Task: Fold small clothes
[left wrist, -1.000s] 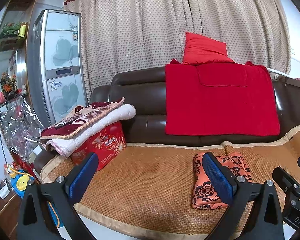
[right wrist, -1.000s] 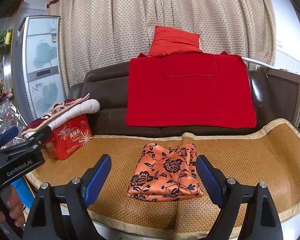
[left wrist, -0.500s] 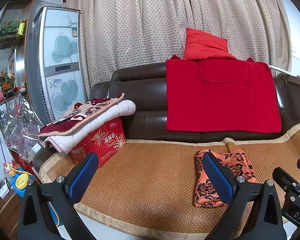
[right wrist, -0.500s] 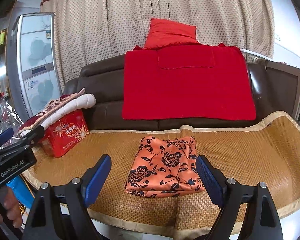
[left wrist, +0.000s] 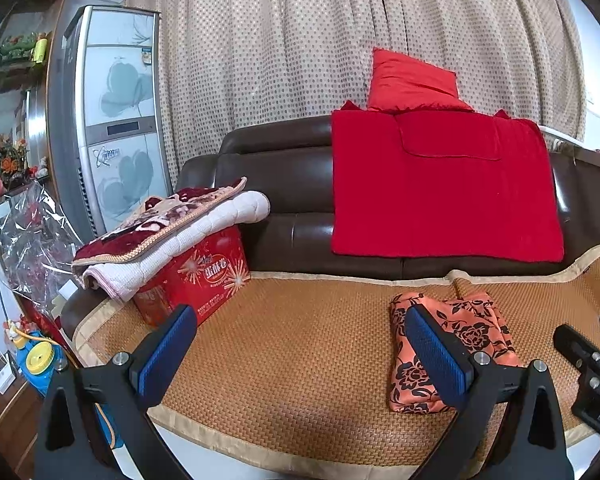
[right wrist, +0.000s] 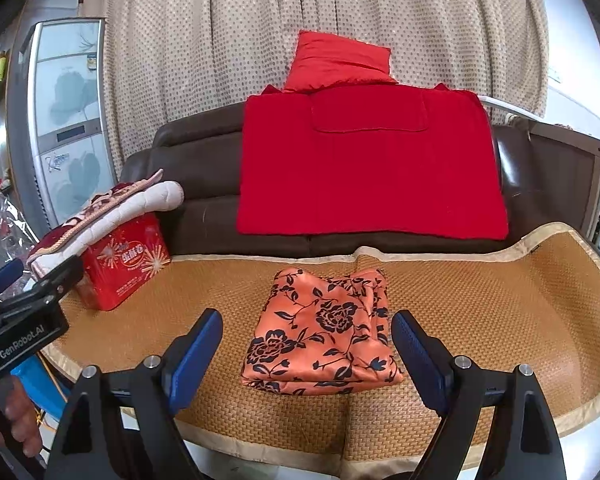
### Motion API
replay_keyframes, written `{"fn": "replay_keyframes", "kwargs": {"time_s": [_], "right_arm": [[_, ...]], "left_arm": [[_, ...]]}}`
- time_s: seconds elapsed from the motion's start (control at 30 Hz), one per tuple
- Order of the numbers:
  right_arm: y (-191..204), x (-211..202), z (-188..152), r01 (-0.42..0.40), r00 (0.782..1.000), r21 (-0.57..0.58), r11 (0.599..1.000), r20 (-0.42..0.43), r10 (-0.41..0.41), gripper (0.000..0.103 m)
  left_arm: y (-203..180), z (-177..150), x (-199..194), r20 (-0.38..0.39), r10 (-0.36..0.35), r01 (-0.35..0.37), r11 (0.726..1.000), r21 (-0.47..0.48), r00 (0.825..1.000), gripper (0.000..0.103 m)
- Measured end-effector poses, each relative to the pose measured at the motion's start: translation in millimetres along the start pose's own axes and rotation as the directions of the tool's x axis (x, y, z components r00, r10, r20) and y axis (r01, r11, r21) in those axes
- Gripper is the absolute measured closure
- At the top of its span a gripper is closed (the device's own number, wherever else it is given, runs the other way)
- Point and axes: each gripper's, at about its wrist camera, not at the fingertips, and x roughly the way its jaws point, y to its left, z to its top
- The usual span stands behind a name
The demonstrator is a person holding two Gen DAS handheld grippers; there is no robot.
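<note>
On the far left of the sofa's woven mat [right wrist: 480,312] sits a red gift box [right wrist: 128,264] with folded blankets [right wrist: 112,208] piled on top, well to the left of the folded orange floral garment [right wrist: 324,332]. That garment lies flat on the mat near its front edge, a neat square with black flowers, its folded layers showing along the right side.

The left gripper [left wrist: 300,356] hangs over the mat to the left of the garment, its jaws standing wide apart with nothing between them but bare weave. Its right blue pad [left wrist: 432,356] crosses in front of the garment's left part in the left wrist view, but I cannot tell that it touches the cloth; it looks to be above it. From the right wrist view the body of this gripper shows at the left edge, with a person's fingers [right wrist: 16,412] under it.

The right gripper [right wrist: 306,354] points straight at the garment from the front of the sofa. Its jaws are spread wide too, one blue pad on either side of the cloth as seen from behind, holding nothing and clear of the fabric.

Behind the garment, a red cloth [right wrist: 368,168] hangs over the brown leather backrest [right wrist: 196,176], with a red cushion [right wrist: 340,64] on top.
</note>
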Motion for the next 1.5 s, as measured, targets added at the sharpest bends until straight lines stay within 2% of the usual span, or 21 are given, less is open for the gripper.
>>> {"fn": "replay_keyframes", "kwargs": {"time_s": [0.27,0.47,0.6,0.93,1.33,1.5], "right_arm": [[-6.8,8.7,14.9,0.044,0.999,0.016,0.999,0.003,-0.044,0.015],[-1.0,27.6,13.7,0.055,0.997,0.002,0.998,-0.051,-0.055,0.015],[4.5,41.2,9.5,0.048,0.995,-0.011,0.999,-0.091,-0.049,0.015],[12.0,64.4,11.9,0.035,0.992,-0.003,0.999,-0.120,-0.035,0.015],[7.2,77.1,16.4,0.035,0.991,0.013,0.999,-0.129,-0.033,0.015],[6.7,67.7,20.0,0.047,0.994,0.010,0.999,-0.101,-0.046,0.015]], "left_arm": [[2.3,-1.1,14.9,-0.018,-0.007,0.007,1.000,-0.003,1.000,0.000],[7.0,-1.0,27.2,-0.037,-0.013,0.013,1.000,-0.015,0.999,0.000],[8.9,1.3,35.3,-0.050,-0.016,0.015,1.000,-0.016,0.999,0.000],[13.0,7.6,53.9,-0.069,-0.012,0.011,1.000,-0.018,0.998,0.000],[8.9,10.5,68.9,-0.087,-0.010,0.008,1.000,-0.018,0.996,0.000],[6.1,13.3,63.9,-0.073,-0.020,0.019,1.000,-0.015,0.997,0.000]]}}
